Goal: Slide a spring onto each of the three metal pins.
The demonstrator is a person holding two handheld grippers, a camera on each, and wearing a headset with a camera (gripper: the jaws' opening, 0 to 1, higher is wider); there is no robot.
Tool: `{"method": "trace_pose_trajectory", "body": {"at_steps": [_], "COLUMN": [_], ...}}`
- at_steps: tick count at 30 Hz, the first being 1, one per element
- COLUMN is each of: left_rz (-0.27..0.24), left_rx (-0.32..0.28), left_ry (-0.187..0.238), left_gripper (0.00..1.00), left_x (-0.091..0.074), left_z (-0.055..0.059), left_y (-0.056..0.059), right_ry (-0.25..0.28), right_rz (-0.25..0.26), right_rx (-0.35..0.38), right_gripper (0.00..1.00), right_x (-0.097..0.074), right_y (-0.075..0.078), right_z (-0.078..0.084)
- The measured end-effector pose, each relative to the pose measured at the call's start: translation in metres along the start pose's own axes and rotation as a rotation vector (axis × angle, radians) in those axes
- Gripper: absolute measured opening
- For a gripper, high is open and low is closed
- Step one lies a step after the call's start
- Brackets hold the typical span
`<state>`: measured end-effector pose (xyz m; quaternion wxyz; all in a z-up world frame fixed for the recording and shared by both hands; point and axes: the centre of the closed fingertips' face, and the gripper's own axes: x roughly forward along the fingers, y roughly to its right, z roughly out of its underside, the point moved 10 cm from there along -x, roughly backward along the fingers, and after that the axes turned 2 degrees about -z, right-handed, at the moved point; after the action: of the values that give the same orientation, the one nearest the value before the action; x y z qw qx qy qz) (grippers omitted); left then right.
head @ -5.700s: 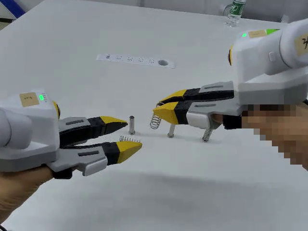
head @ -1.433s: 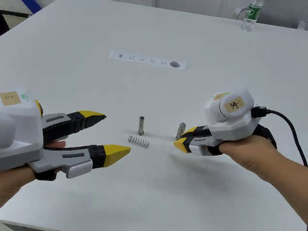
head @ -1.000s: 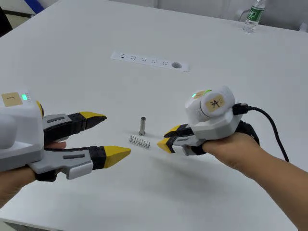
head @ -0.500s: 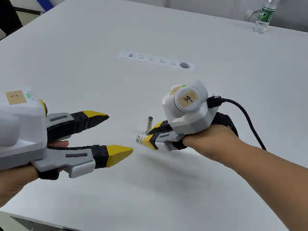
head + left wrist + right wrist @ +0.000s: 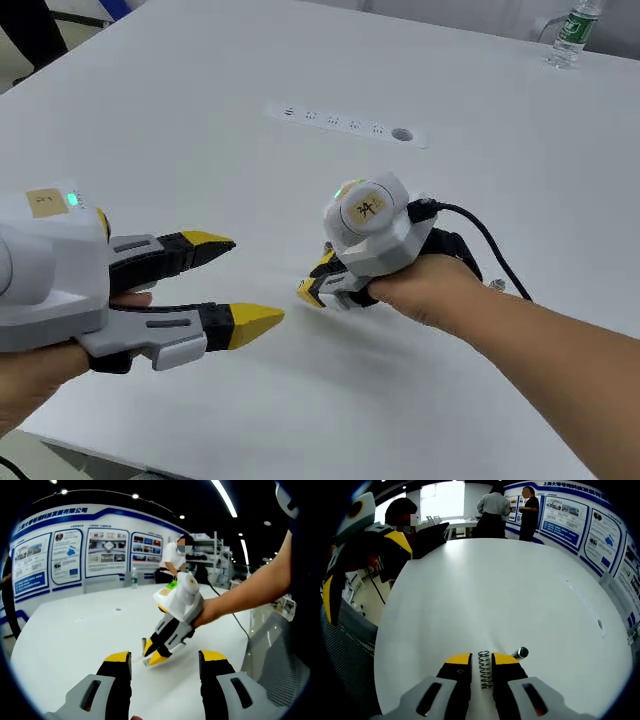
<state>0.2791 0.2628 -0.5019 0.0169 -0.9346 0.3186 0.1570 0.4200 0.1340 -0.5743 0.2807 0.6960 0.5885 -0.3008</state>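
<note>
Head view: the left gripper (image 5: 256,280) hovers over the white table (image 5: 200,120), fingers wide apart and empty, while the right gripper (image 5: 312,288) tips down toward it. Left gripper view: the same wide gap. Right gripper view: a thin coiled spring (image 5: 484,669) lies on the table between narrowly parted fingers (a sliver of table shows on one side), with a stubby metal pin (image 5: 520,653) just beside it.

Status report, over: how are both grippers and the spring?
Left hand-held gripper open. Right hand-held gripper straddling spring on table, grip unconfirmed. Bare pin beside it; nothing blocking.
</note>
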Motion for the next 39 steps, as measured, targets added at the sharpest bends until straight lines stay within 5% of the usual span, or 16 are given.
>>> {"method": "trace_pose_trajectory", "body": {"at_steps": [27,39], "left_rz": [-0.016,0.012], "left_rx": [-0.012,-0.007], "left_ry": [-0.001,-0.009], "left_gripper": [0.55,0.55], "left_x": [-0.007,0.003], "left_z": [0.003,0.003], "left_y": [-0.001,0.004], "right_ry": [-0.111,0.016], "right_rz": [-0.051,-0.051], "right_rx": [0.003,0.011], "right_gripper": [0.12,0.12], "right_x": [0.013,-0.026], "right_y": [0.000,-0.019], "right_z": [0.001,-0.008]}}
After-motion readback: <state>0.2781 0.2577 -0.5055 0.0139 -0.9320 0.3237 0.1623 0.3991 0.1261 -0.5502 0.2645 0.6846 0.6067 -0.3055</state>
